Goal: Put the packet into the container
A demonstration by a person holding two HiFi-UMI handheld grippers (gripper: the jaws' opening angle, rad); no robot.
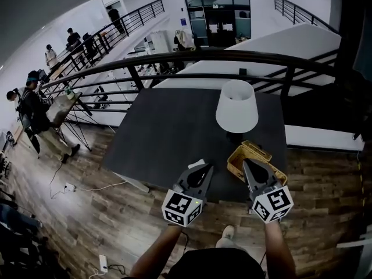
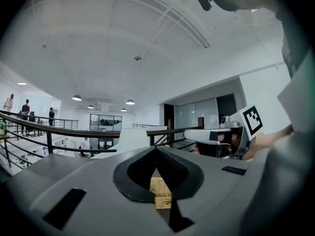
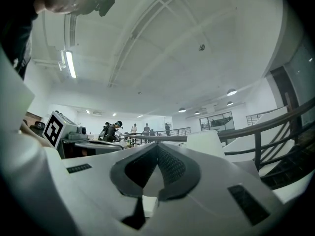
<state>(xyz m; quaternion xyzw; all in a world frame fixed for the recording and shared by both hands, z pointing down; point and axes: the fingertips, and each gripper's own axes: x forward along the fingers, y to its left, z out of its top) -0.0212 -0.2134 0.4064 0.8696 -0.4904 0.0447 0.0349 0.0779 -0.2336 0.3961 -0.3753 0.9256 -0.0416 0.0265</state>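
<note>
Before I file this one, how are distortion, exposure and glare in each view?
Head view: strong fisheye, the railing bows, corners go dark. Left gripper view: black vignette, the left gripper fills the lower half. Right gripper view: same vignette, a ceiling strip light glares.

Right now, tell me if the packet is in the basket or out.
Out. The white packet lies on the dark table beside the left gripper, left of the wicker basket.
</note>
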